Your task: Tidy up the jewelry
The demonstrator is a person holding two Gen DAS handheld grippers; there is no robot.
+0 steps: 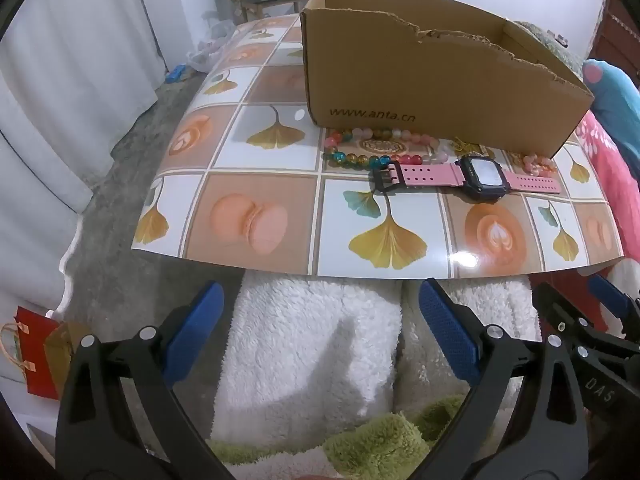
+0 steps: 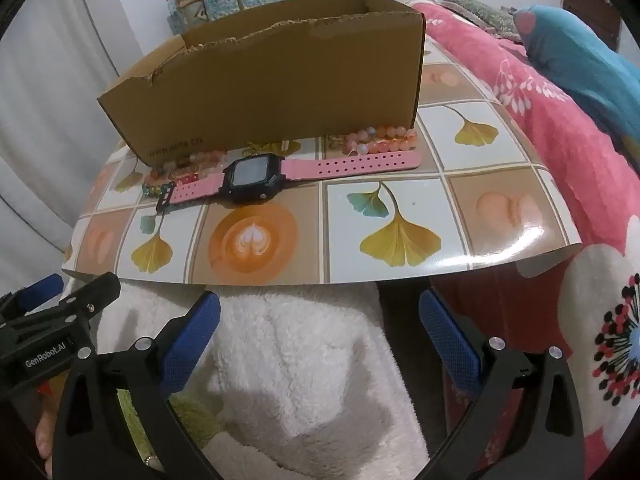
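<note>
My left gripper (image 1: 320, 336) hangs with its jaws spread as wide as they go and nothing between them; below its blue pads (image 1: 196, 332) I see only white fleece (image 1: 304, 344) and a patch of green fleece (image 1: 372, 444). My right gripper (image 2: 320, 336) is the same: jaws fully apart, empty, over the same white fleece (image 2: 304, 360). Both stop short of the near edge of the board (image 1: 256, 184), a glossy sheet printed with ginkgo leaves, macarons and coffee cups, and neither touches it. In the left view my right gripper shows at the lower right edge, and in the right view my left one shows at the lower left edge, so the two sit side by side. On the board stands a cardboard box (image 1: 432, 80), open at the top, its near wall torn along the rim and printed with a web address. Just in front of that wall lies the jewelry. A watch (image 1: 482, 176) with a dark case and pink strap lies flat, stretched out along the box, the buckle end toward the left. Behind it, between strap and box, a ring of mixed coloured beads (image 1: 360, 148) lies at the left end, touching or nearly touching the box. At the right end sits a heap of pink and orange beads (image 2: 380, 138), also just beside the box. Something small and golden (image 1: 466, 147) lies between the two bead pieces; I cannot tell what it is. To the right of the board a pink flowered blanket (image 2: 560, 132) spreads out.
</note>
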